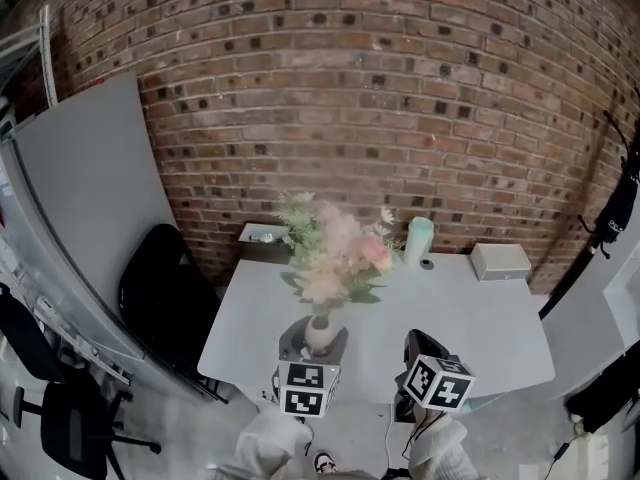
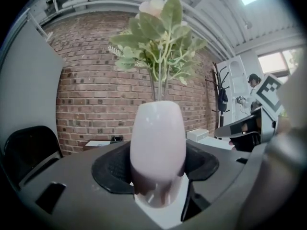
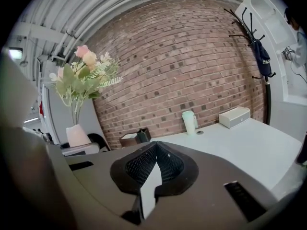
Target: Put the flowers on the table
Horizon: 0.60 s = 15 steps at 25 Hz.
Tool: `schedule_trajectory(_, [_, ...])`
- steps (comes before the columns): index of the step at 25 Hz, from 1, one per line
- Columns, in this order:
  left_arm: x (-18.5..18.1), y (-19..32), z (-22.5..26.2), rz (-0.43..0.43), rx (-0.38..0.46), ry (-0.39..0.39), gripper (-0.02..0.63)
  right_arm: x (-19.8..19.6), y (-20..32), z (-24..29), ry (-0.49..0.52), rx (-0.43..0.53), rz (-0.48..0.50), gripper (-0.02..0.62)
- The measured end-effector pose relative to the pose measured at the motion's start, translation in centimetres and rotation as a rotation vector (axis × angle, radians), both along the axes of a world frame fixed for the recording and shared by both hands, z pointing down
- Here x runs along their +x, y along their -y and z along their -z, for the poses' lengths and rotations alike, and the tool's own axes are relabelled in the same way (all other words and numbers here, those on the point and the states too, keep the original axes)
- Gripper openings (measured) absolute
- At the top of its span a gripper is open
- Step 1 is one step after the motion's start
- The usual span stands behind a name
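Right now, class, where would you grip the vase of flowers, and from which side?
The vase: its smooth lower body, from the side, jaws level, as the left gripper does. It stands upright, and the thin flower stems offer no firm hold.

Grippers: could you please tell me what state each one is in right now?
Left gripper: closed on the vase of flowers.
Right gripper: closed, holding nothing.
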<state>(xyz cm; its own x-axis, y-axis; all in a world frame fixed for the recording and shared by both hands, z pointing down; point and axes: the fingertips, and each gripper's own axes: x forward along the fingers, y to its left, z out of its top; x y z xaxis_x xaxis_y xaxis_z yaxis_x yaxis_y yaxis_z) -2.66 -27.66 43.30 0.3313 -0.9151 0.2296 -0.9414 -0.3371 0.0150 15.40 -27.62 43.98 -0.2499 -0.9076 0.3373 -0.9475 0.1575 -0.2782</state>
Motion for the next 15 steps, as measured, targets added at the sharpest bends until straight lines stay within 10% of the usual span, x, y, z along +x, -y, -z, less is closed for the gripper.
schedule_trajectory(15, [-1.5, 5.5, -2.1, 0.005, -0.052, -0.058, 0.285, -1.2, 4.5, -0.6, -0.035, -0.032, 0.002, 0.023])
